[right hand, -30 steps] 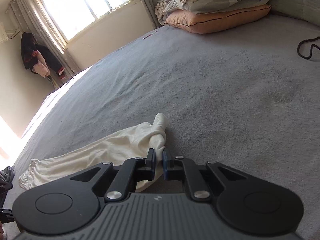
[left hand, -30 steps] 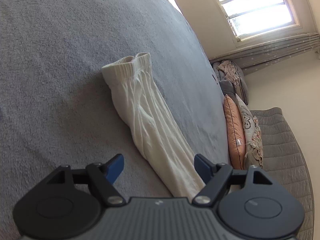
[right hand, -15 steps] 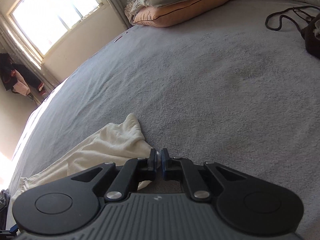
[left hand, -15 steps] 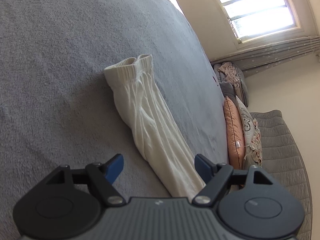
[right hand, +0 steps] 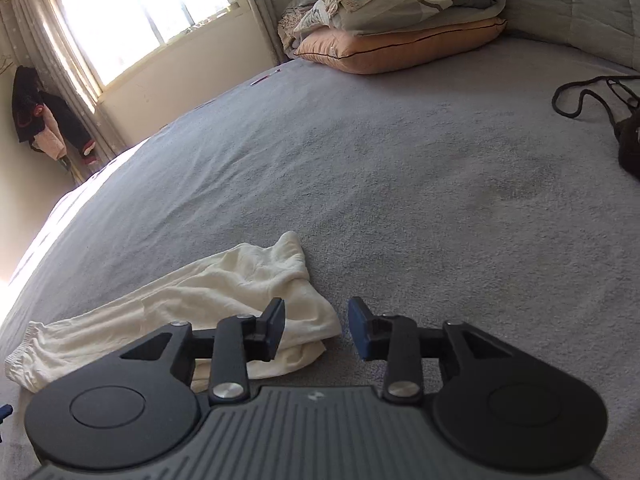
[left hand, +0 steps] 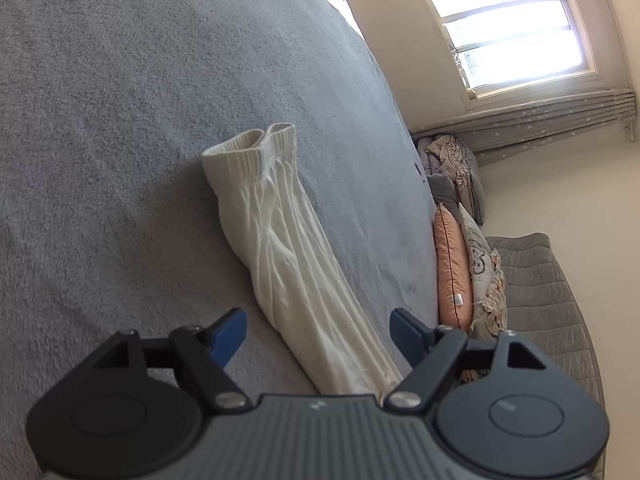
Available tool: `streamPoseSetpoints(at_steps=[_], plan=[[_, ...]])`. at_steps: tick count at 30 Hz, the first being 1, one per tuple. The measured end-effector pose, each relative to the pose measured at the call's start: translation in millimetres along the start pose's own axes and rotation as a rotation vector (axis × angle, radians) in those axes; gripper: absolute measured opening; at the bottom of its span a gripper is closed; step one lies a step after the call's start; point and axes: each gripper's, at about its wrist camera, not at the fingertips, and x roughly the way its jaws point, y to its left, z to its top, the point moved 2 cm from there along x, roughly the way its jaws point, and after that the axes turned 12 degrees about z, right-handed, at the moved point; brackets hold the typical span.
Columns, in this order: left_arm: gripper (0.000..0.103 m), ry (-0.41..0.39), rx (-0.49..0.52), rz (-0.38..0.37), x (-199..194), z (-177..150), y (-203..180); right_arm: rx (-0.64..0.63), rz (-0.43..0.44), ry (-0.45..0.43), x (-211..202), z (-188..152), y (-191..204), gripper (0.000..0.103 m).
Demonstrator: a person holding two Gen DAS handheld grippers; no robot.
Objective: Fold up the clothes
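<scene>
Cream trousers (left hand: 280,240) lie folded lengthwise on the grey bed (left hand: 120,120), ribbed cuffs stacked. Right gripper (right hand: 316,330) has just spread open, its jaws off the cloth; left gripper (left hand: 318,330) gapes wide.

One cream-white knitted garment (left hand: 288,264), folded lengthwise into a long strip with two ribbed cuffs at its far end, lies on one grey fleecy bedspread (left hand: 120,120). Two black two-finger grippers with blue pads show, one per view: the left gripper (left hand: 318,330) and the right gripper (right hand: 316,328). At the far right sits one peach-orange pillow with dark piping (right hand: 400,46), under one stack of folded patterned bedding (right hand: 400,0). One bright window (right hand: 140,12) is far left, with two grey curtains beside it. One dark bag with a looping black cord (right hand: 628,144) lies right. One bundle of dark and pink clothes (right hand: 44,120) hangs far left.
</scene>
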Motion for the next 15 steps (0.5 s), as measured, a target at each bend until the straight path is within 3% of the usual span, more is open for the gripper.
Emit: streamPoseSetpoints(at_steps=[3, 8, 10, 11, 12, 15], plan=[[0.08, 0.004, 0.008, 0.007, 3.6, -1.9, -3.6, 0.154, 0.067, -0.034, -2.5, -2.6, -23.8, 0.062], [0.08, 0.009, 0.016, 0.017, 6.3, -3.3, -4.1, 0.138, 0.147, -0.015, 16.7, -16.4, -24.0, 0.063], [0.08, 0.008, 0.015, 0.017, 5.7, -2.5, -3.0, 0.098, 0.139, 0.011, 23.8, -21.4, -13.9, 0.046], [0.08, 0.008, 0.014, 0.017, 5.3, -1.8, -2.4, 0.072, 0.116, 0.031, 26.7, -23.9, -7.0, 0.013], [0.08, 0.007, 0.011, 0.016, 3.8, -0.9, -0.6, 0.045, 0.092, 0.046, 29.0, -26.0, 0.1, 0.011], [0.08, 0.003, 0.002, 0.01, -2.3, 1.2, 3.9, -0.141, 0.027, -0.051, 18.2, -20.2, 36.2, 0.01]])
